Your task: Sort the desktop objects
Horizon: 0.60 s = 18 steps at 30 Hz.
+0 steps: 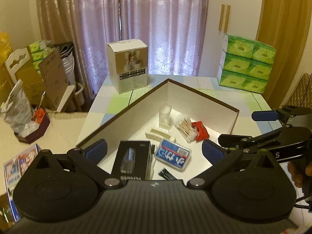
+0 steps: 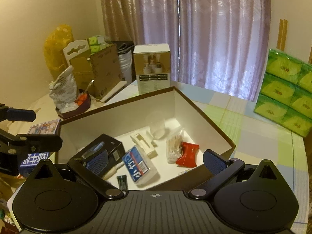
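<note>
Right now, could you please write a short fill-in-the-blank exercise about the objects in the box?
1. The cotton swabs lie beside a ___ packet.
2. Both grippers, left gripper and right gripper, are ___.
3. The tissue packs are ___ in colour.

Missing words: red; open; green

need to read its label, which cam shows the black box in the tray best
The left wrist view: the black box lies nearly centred between the open jaws, its whole top face and printed lettering visible. In the right wrist view the same box is tilted, and the gripper's left finger hides part of it.
</note>
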### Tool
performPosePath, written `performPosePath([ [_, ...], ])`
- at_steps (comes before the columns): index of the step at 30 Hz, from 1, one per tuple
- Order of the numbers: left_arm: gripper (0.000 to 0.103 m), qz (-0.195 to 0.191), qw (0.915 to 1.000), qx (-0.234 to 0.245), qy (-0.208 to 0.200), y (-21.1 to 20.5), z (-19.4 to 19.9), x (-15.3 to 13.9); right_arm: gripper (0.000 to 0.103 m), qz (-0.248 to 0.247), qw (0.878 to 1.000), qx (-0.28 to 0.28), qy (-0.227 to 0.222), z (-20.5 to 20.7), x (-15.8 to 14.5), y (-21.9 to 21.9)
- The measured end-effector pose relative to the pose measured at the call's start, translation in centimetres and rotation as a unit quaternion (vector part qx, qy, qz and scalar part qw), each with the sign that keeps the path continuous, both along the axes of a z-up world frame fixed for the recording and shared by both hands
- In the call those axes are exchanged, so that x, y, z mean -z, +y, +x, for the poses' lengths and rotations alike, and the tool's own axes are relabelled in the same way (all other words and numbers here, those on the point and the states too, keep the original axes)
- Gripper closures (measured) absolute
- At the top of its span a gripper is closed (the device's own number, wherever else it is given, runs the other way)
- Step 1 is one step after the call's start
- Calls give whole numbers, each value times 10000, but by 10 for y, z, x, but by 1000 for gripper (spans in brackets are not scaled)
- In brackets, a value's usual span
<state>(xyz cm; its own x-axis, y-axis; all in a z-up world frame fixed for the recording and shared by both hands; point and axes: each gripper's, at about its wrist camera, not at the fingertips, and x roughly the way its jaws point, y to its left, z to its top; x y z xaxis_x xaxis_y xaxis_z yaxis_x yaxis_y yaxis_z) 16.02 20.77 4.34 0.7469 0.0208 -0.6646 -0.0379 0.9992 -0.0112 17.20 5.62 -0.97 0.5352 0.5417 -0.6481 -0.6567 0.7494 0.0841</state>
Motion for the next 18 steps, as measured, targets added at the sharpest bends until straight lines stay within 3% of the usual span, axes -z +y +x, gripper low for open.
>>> performPosePath([
  [18,1,-47,9985,-510,166,-52,-66,0,2,-93,9993,-368,-52,-49,-8,-54],
])
